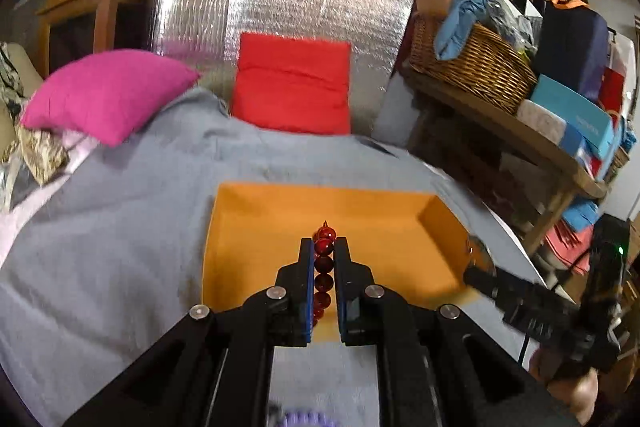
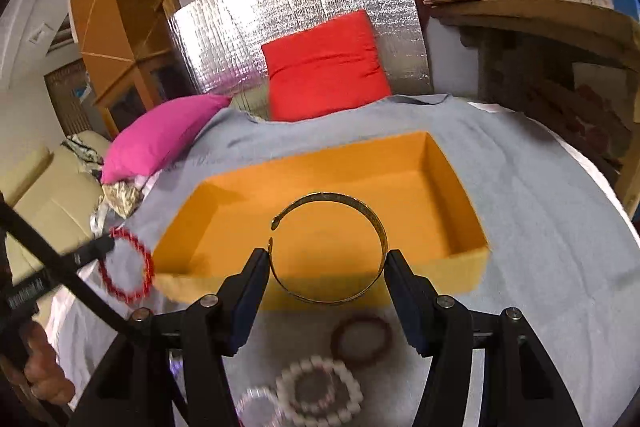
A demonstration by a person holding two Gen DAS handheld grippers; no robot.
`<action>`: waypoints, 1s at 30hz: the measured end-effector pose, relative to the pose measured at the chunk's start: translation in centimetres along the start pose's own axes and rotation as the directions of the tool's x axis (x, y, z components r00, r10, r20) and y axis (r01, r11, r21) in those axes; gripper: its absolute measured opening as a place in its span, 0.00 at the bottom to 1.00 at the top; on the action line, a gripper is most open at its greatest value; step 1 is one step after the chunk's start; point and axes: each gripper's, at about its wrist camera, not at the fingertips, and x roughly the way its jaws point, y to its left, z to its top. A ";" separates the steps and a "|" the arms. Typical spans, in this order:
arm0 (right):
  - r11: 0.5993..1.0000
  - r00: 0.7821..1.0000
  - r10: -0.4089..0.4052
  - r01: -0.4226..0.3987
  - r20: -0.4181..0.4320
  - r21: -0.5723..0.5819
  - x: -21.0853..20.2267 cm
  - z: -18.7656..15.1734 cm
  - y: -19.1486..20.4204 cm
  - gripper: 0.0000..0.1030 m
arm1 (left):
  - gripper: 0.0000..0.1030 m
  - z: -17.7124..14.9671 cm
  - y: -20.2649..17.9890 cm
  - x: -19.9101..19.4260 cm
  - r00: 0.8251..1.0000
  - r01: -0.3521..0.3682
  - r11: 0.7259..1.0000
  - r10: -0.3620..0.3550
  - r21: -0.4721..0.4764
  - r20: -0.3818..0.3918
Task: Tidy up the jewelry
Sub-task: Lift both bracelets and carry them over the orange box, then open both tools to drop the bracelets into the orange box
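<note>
My left gripper is shut on a red bead bracelet held edge-on above the near part of the orange box. In the right wrist view the same bracelet hangs at the box's left corner from the left gripper. My right gripper is shut on a gold open cuff bangle, held flat over the near wall of the orange box. In the left wrist view the right gripper reaches in at the box's right side.
On the grey cloth near me lie a dark red bracelet, a white pearl bracelet and a blurred silvery one. A red cushion, pink cushion and foil panel stand behind. A shelf with a wicker basket is at the right.
</note>
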 end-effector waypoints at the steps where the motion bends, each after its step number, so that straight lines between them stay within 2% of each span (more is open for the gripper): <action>1: 1.000 1.000 0.001 -0.001 -0.004 0.005 0.7 0.4 0.1 0.61 | 0.09 0.1 0.0 0.9 1.000 -0.005 1.000 0.005 -0.001 0.001; 5: 1.000 0.998 0.006 -0.006 -0.056 0.015 4.0 1.2 0.5 0.61 | 0.09 -0.8 0.5 4.6 0.997 -0.004 0.999 0.001 -0.048 -0.071; 10: 1.000 0.994 -0.003 0.003 -0.111 0.004 7.3 1.1 0.8 0.61 | 0.09 -1.4 0.4 7.6 0.991 -0.018 0.998 0.010 -0.054 -0.135; 13: 1.000 0.990 -0.021 0.019 -0.138 -0.018 8.4 0.7 0.9 0.61 | 0.09 -2.3 0.1 8.9 0.983 -0.078 0.997 0.076 -0.007 -0.170; 16: 0.999 0.987 -0.045 0.041 -0.152 -0.031 9.2 0.6 0.8 0.62 | 0.09 -3.2 0.6 9.8 0.971 -0.101 0.995 0.094 -0.020 -0.221; 19: 0.999 0.986 -0.048 0.045 -0.158 -0.020 9.4 0.8 0.2 0.72 | 0.09 -3.6 0.6 10.0 0.962 -0.138 0.990 0.138 0.019 -0.236; 20: 0.999 0.987 -0.053 0.051 -0.154 -0.014 9.3 0.9 0.1 0.73 | 0.11 -3.7 0.3 9.9 0.959 -0.153 0.988 0.158 0.038 -0.236; 22: 0.999 0.987 -0.048 0.048 -0.151 0.002 9.0 1.1 -0.2 0.73 | 0.20 -4.0 0.2 9.7 0.955 -0.169 0.983 0.180 0.065 -0.237; 24: 0.999 0.989 -0.039 0.042 -0.145 0.017 8.4 1.3 -0.4 0.73 | 0.44 -4.2 -0.2 9.3 0.948 -0.209 0.973 0.226 0.098 -0.226; 26: 0.999 0.990 -0.034 0.038 -0.139 0.021 7.8 1.4 -0.6 0.73 | 0.50 -4.4 -0.6 8.6 0.943 -0.244 0.960 0.267 0.135 -0.199; 30: 0.999 0.992 -0.026 0.029 -0.120 0.019 6.3 1.5 -0.7 0.73 | 0.55 -4.7 -1.3 6.9 0.934 -0.291 0.937 0.321 0.191 -0.153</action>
